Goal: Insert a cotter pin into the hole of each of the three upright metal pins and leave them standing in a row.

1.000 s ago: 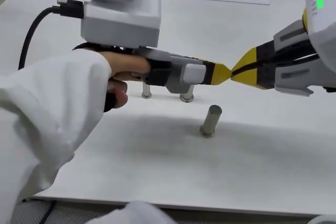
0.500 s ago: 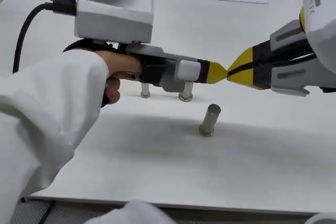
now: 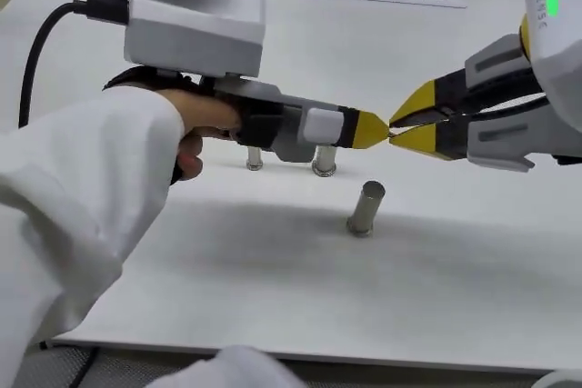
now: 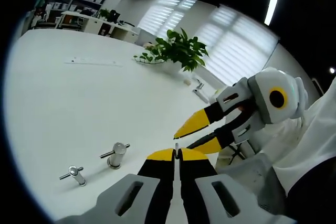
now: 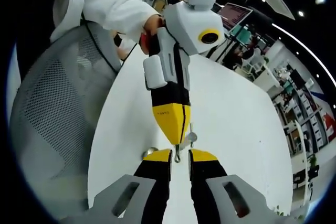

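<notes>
Left tongs (image 3: pixel 377 129) pinched shut on thin wire cotter pin (image 5: pixel 178 155) above bare upright steel pin (image 3: pixel 366 208); right tongs (image 3: pixel 400 129) slightly open around it; light, springy, probably slippery; grip looped head.

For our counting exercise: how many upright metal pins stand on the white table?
3. The front pin stands alone in the open. The middle pin and the left pin stand behind it, tops hidden under the left tongs, which grip a cotter pin.

The left gripper (image 4: pixel 177 154), yellow-tipped black jaws closed, is pinching a thin metal cotter pin (image 4: pixel 177 145); the right gripper (image 4: pixel 182 139) is holding parted jaws around its tip.
</notes>
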A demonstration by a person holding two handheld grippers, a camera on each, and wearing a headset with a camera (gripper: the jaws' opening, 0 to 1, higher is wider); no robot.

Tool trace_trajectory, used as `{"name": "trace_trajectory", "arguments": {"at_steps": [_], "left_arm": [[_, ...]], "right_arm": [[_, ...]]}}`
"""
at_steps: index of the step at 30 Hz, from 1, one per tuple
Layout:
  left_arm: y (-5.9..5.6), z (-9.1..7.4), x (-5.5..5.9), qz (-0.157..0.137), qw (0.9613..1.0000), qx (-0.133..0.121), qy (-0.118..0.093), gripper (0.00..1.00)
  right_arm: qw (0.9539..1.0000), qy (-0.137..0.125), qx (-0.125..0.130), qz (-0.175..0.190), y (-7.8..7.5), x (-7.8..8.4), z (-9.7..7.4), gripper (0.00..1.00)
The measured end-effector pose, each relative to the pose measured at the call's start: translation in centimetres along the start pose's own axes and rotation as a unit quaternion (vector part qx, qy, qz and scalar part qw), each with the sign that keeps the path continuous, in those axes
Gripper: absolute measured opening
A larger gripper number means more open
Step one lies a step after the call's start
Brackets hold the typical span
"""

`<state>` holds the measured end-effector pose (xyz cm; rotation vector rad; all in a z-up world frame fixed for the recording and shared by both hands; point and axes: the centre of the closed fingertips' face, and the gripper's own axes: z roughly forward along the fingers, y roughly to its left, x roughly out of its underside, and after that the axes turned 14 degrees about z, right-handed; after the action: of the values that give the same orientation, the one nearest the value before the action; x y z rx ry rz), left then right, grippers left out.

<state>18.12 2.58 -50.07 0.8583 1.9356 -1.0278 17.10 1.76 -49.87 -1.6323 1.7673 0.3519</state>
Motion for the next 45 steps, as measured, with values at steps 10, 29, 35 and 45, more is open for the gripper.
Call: {"name": "trace_trajectory", "arguments": {"at_steps": [10,29,35,45], "left_arm": [[-1.1,-1.2,-0.5,0.106,0.9943,-0.003,-0.011,0.00],[-4.6,-2.2,-0.6,0.301,0.9522,0.049,0.001,0.00],[-5.2,-2.1,-0.2,0.320,0.9447,0.069,0.007,0.00],[-5.4,-1.8,0.9,0.310,0.9459,0.091,0.030,0.00]], "right_arm": [[0.9898,-0.017,-0.048,0.133,0.7,1.8,0.0,0.24],[0.9494,-0.103,-0.134,0.265,2.9,-0.1,-0.4,0.11],[0.9493,-0.103,-0.153,0.254,3.9,-0.4,-0.5,0.06],[0.9519,-0.098,-0.164,0.240,4.6,0.0,-1.1,0.00]]}}
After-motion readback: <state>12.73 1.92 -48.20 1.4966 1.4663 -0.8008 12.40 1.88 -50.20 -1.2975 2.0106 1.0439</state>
